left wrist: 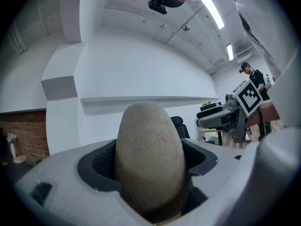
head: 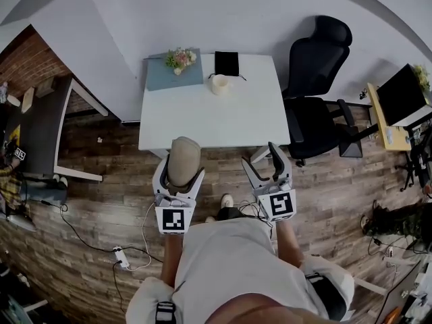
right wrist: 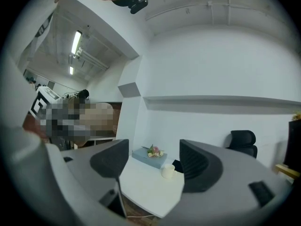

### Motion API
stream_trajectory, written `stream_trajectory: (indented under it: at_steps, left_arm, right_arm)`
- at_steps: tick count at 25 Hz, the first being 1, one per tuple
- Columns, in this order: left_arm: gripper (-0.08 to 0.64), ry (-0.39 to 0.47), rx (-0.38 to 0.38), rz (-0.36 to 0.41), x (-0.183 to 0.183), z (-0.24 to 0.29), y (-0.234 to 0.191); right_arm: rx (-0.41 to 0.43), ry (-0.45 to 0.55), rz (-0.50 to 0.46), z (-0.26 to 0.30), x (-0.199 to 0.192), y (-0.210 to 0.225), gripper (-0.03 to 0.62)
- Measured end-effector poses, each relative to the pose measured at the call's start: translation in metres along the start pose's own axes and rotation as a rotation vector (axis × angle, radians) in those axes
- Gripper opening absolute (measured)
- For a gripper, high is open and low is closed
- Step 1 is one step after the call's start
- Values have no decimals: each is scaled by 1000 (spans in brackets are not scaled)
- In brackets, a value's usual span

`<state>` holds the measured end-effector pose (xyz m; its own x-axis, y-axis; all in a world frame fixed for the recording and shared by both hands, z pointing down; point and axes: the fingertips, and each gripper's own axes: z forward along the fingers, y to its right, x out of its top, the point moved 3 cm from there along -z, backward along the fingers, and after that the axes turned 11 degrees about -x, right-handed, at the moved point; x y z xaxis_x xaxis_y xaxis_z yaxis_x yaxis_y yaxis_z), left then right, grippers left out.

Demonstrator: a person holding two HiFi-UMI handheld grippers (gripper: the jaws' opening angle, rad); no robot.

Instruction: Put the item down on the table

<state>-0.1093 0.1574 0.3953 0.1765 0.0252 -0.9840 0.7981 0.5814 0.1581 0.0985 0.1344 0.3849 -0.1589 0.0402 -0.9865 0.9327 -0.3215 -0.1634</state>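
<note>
My left claw [head: 181,171] is clamped on the item [head: 183,158], a tan, egg-shaped thing. It fills the gap between both pads and sticks out well past the tips. My right claw [head: 260,155] stands wide open with nothing in it. In the right gripper view only the distant desk [head: 202,121] shows between its jaws.

Both claws sit side by side over the floor [head: 101,208], pointing at the white desk straight ahead. In the head view the item's far end overlaps the desk's near edge, though I cannot tell whether it is over the top. The desk's near right corner lies just ahead of the right claw's outer jaw.

Ahead of the claws the near part and middle of the desk top are bare. Things stand only along the far edge, by the wall [head: 202,12]:
- a grey-blue box [head: 169,76] with flowers [head: 180,58] on it, ahead of the left claw
- a pale cup [head: 219,84], ahead of the gap between the claws
- a black pouch [head: 227,63], just behind the cup

A black chair [head: 317,79] stands ahead and to the right of the right claw, close beside the desk's right edge. Left of the left claw the floor lies open.
</note>
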Motion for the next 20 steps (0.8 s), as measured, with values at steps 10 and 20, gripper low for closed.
stream_trajectory:
  at_steps: [10,20]
  left_arm:
    - [394,-9,57,49,11,44,1]
    - [394,2,118,22,12,73,2]
  right_arm:
    - [16,34,26,26,-3,41,333]
    - [42,29,28,39,-21,68,330]
